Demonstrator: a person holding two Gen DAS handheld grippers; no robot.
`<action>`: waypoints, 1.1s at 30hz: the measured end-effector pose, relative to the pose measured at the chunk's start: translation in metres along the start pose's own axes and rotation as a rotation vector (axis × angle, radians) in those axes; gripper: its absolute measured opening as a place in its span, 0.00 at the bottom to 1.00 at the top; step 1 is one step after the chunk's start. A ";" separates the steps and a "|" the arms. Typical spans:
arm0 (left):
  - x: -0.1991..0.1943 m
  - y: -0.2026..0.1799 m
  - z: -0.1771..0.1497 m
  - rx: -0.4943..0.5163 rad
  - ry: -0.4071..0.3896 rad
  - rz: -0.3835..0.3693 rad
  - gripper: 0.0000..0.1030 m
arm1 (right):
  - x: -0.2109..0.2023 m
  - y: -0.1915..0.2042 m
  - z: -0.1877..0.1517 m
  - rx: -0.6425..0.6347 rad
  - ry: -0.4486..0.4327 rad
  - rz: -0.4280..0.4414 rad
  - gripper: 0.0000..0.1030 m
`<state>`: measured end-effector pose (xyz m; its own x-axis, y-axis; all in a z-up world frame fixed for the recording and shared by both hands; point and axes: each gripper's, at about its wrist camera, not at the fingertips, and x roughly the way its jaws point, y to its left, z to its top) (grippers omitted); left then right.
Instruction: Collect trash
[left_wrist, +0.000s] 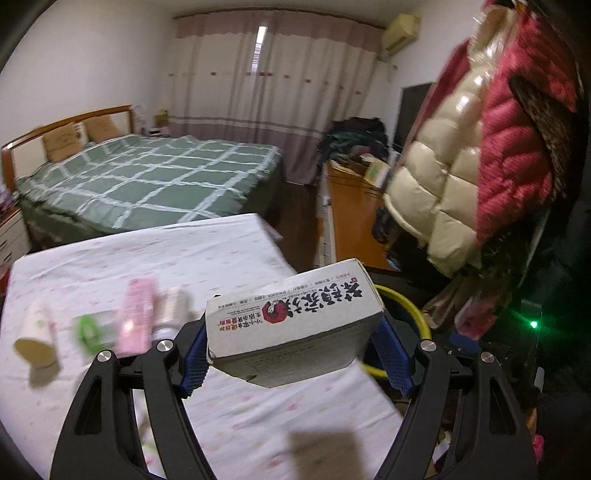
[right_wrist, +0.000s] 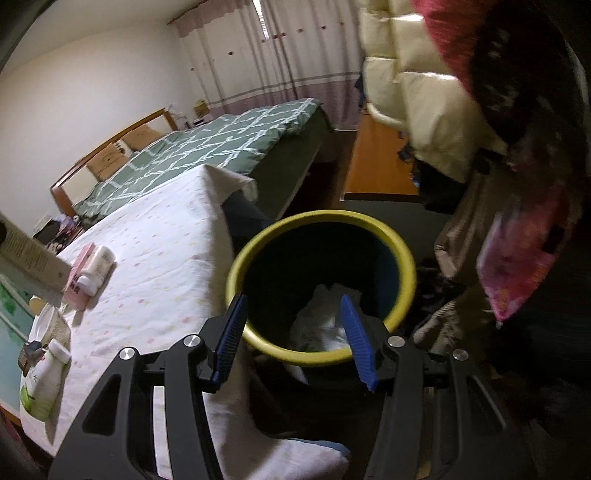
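My left gripper (left_wrist: 293, 350) is shut on a grey cardboard box (left_wrist: 295, 325) with red and black print and holds it above the table's right end, near the yellow-rimmed bin (left_wrist: 406, 306). My right gripper (right_wrist: 295, 339) is open and empty, right over the bin (right_wrist: 402, 258), which holds white crumpled trash (right_wrist: 325, 325). On the white spotted tablecloth (left_wrist: 147, 251) lie a paper cup (left_wrist: 35, 341), a green wrapper (left_wrist: 86, 328), a pink carton (left_wrist: 136, 317) and a white bottle (left_wrist: 171, 314). The right wrist view shows the pink carton (right_wrist: 75, 286), the white bottle (right_wrist: 96, 271) and a green-labelled bottle (right_wrist: 42, 384).
A bed with a green checked cover (left_wrist: 147, 177) stands behind the table. Cream and red padded jackets (left_wrist: 461, 147) hang at the right, close above the bin. A wooden desk (left_wrist: 354, 206) with clutter stands along the right wall. Curtains (left_wrist: 273, 92) cover the far window.
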<state>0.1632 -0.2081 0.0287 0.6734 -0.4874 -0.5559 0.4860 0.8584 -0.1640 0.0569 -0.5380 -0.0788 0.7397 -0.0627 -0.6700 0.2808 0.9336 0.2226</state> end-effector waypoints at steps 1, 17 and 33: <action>0.008 -0.010 0.002 0.012 0.005 -0.010 0.73 | -0.001 -0.006 -0.001 0.010 0.000 -0.006 0.49; 0.185 -0.141 -0.009 0.149 0.214 -0.132 0.74 | -0.001 -0.060 -0.016 0.068 0.032 -0.066 0.49; 0.177 -0.129 -0.010 0.087 0.220 -0.082 0.93 | 0.001 -0.054 -0.020 0.059 0.047 -0.073 0.49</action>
<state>0.2141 -0.4038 -0.0565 0.4966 -0.5001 -0.7094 0.5867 0.7957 -0.1503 0.0301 -0.5814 -0.1054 0.6867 -0.1121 -0.7183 0.3698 0.9045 0.2124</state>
